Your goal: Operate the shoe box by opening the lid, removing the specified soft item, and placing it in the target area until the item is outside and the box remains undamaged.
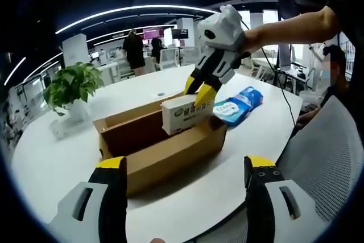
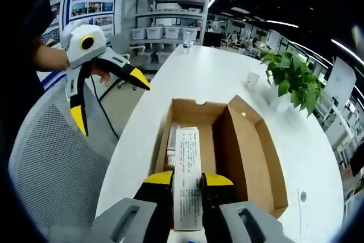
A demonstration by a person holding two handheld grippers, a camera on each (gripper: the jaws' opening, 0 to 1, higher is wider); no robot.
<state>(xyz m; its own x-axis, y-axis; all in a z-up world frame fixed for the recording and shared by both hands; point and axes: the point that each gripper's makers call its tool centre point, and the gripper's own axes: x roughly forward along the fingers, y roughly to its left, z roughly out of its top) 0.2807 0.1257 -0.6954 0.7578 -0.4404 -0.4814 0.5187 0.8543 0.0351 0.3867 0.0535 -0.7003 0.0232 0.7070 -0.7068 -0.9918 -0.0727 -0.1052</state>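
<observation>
On the white table (image 1: 68, 157) in front of you sits the brown shoe box (image 1: 162, 146) with its lid folded back, and your right gripper (image 1: 200, 92) is clamped on a white carton (image 1: 185, 112), holding it upright just above the box's open top. From the right gripper view, that carton (image 2: 187, 169) stands pinched between the yellow-tipped jaws, over the box (image 2: 244, 152). Your left gripper (image 2: 108, 95) hangs off the table edge beside a grey mesh chair (image 2: 51, 169), jaws spread wide and holding nothing. A blue-and-white soft pack (image 1: 239, 105) lies on the table just beyond the box, and a potted plant (image 1: 71, 86) stands well apart.
</observation>
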